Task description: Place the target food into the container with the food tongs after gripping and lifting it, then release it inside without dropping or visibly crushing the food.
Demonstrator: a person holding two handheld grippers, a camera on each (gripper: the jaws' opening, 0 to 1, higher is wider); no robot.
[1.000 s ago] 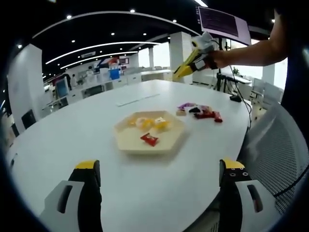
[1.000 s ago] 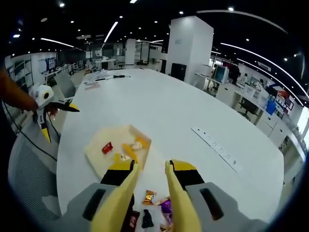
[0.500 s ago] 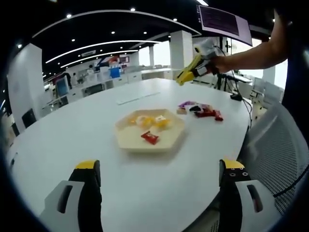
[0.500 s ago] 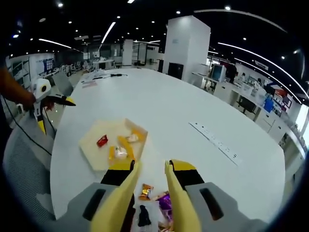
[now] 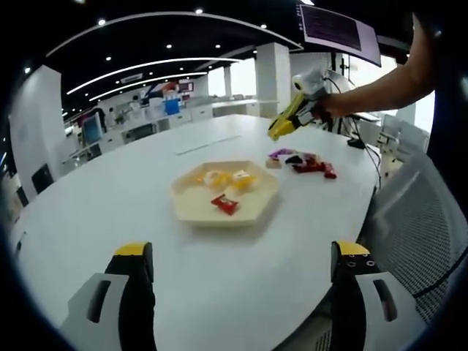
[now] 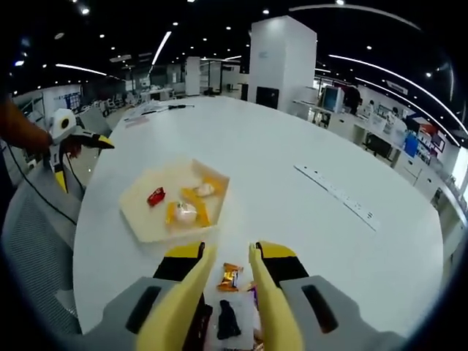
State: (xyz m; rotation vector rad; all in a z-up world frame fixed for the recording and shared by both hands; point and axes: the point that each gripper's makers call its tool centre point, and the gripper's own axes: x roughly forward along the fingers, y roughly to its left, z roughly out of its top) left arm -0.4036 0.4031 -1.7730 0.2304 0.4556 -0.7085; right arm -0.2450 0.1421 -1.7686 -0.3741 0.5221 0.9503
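Left tool (image 5: 238, 274): jaws wide apart, empty, parked low over worktop (image 5: 110, 197), likely idling clear. Hexagonal tray (image 5: 191, 208) center holds four wrapped pieces. Right tool (image 6: 228, 267) clamps yellow tongs (image 6: 183, 307), tong tips slightly apart, nothing gripped, hovering above loose candy pile (image 6: 228, 300), likely lining up pick. Orange candy (image 6: 231, 276) nearest tips; pile count unclear.

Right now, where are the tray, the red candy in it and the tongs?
tray (image 5: 191, 210), left gripper view, bare floor.
red candy (image 5: 225, 204), left gripper view, wrapper middle.
tongs (image 6: 272, 316), right gripper view, right blade.
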